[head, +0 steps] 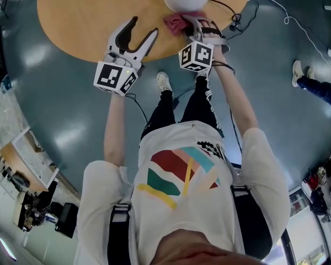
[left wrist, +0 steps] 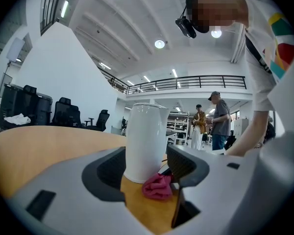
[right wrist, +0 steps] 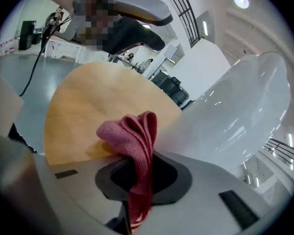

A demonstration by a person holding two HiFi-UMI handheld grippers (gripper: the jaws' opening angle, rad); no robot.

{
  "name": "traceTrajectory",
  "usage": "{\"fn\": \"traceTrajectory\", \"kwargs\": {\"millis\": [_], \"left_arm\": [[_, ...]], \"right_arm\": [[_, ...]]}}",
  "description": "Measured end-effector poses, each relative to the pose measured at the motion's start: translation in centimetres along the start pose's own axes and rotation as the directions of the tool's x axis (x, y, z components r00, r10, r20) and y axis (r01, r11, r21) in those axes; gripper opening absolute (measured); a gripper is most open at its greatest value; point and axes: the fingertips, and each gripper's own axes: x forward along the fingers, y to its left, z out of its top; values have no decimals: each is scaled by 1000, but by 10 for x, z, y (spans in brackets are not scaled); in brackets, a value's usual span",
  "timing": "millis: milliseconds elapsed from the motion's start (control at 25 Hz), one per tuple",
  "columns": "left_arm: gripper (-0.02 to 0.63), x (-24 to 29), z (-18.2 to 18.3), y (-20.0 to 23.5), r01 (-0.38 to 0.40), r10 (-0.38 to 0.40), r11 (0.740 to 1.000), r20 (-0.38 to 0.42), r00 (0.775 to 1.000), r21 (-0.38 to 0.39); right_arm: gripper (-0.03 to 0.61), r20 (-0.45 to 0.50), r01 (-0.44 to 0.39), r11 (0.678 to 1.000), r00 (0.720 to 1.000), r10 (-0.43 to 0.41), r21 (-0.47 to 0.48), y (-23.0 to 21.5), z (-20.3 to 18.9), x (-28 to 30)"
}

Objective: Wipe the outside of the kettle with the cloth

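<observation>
On the left, the left gripper (head: 144,27) hangs over the near edge of a round wooden table (head: 83,15), its jaws spread wide with nothing gripped. Its own view frames a white kettle (left wrist: 146,141) standing upright on the tabletop beyond the gap. At the kettle's foot is a bunched pink cloth (head: 175,22), just beside the white wall, though whether the two touch cannot be told. To the right, the right gripper (head: 203,26) has its jaws pressed together on that cloth, with a fold rising above the pads and a tail hanging down between them. A black cable (head: 234,20) lies at the table's right edge. A bystander's leg and white shoe (head: 298,73) show on the blue-grey floor (head: 55,104) at far right.
</observation>
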Motion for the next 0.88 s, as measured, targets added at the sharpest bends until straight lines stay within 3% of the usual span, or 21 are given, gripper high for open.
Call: {"fn": "traceTrajectory", "kwargs": {"millis": [280,480,680,880], "left_arm": [[302,2,24,-12,6,-7,1000,44,999,30],[302,0,68,-27,56,-74,989,129,989,139],[302,17,104,-59,104,-142,974,187,972,201],[301,50,118,-96,170,-216,952,168,962,253]], "right_arm": [[48,85,79,996,993,-83,49,-38,26,-56],[48,140,170,982,973,-181,87,-89,59,-133],[47,164,215,974,961,-224,74,-169,76,-191],[48,161,213,977,965,-207,-17,-263,96,-168]]}}
